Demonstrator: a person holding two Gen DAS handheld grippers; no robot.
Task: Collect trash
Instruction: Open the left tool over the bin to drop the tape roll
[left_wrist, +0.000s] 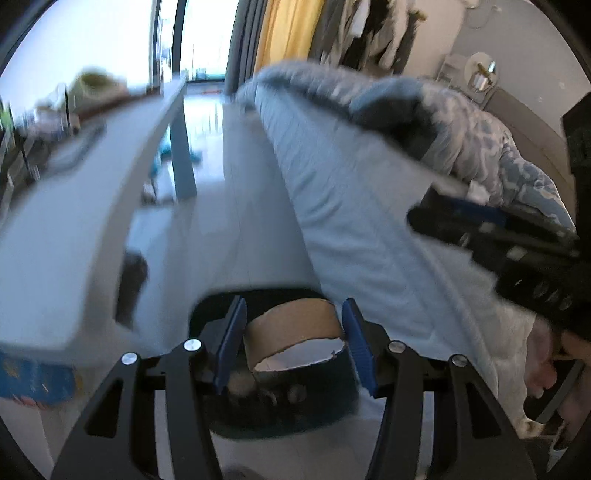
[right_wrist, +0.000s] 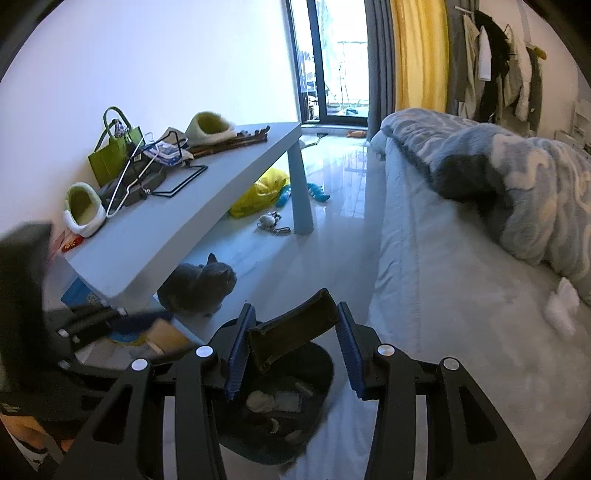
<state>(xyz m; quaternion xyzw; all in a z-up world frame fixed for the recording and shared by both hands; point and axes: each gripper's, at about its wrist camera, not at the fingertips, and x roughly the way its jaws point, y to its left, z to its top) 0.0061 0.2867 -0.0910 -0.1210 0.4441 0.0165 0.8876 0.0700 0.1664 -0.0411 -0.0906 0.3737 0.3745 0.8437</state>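
Note:
In the left wrist view my left gripper (left_wrist: 295, 338) is shut on a brown cardboard tape core (left_wrist: 291, 325), with both blue pads against its sides. It hangs over a dark trash bin (left_wrist: 280, 417) on the floor. In the right wrist view my right gripper (right_wrist: 295, 350) is shut on a dark, flat, tray-like plastic piece (right_wrist: 291, 332), held tilted above the same black bin (right_wrist: 321, 373). Several scraps lie in the bin. A crumpled white tissue (right_wrist: 561, 306) lies on the bed.
A grey cat (right_wrist: 199, 288) sits on the floor under the white table (right_wrist: 184, 221), close to the bin. The table carries slippers, a green bag and hangers. A bed (right_wrist: 443, 295) with a blue blanket fills the right. A yellow bag (right_wrist: 262, 192) and toys lie beyond.

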